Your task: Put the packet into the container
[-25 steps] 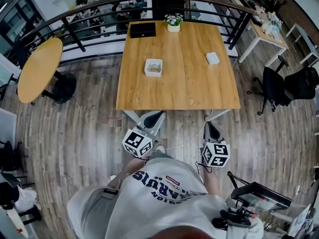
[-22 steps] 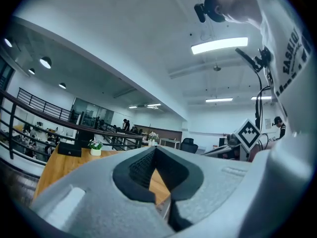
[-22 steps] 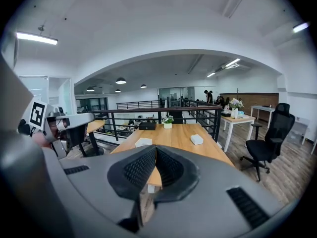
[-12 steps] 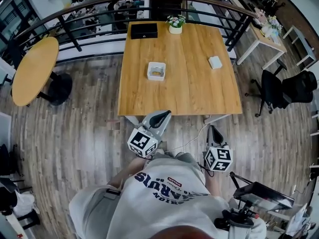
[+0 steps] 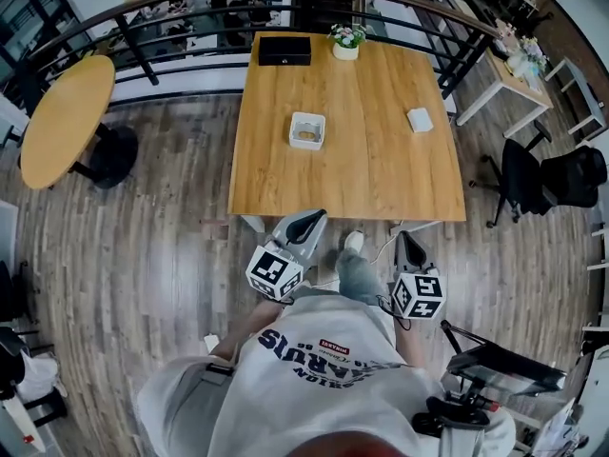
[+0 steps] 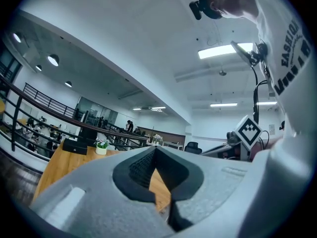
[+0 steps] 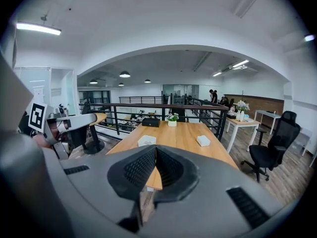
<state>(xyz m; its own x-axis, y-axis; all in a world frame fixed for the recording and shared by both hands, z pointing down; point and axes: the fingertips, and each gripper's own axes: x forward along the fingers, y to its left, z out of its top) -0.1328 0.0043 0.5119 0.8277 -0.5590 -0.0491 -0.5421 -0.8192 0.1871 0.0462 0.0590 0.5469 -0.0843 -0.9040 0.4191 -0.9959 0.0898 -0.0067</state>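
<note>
On the wooden table [image 5: 362, 169] a small white square container [image 5: 306, 129] stands left of centre, with something brownish inside. A flat white packet [image 5: 420, 120] lies near the table's right edge. Both grippers hang short of the near table edge, over the floor. My left gripper [image 5: 306, 221] is shut and empty, just below the table's front edge. The right gripper [image 5: 407, 240] is also shut with nothing in it. In the right gripper view the container [image 7: 146, 141] and the packet [image 7: 203, 141] show beyond the closed right gripper [image 7: 156, 149].
A black box [image 5: 284, 50] and a flower pot [image 5: 345, 42] stand at the table's far edge, in front of a black railing [image 5: 190, 12]. A round table [image 5: 62, 122] is at the left, office chairs [image 5: 547, 174] at the right.
The person has stepped toward the table. Both grippers are now closer to its front edge, and a shoe shows between them. Both stay shut.
</note>
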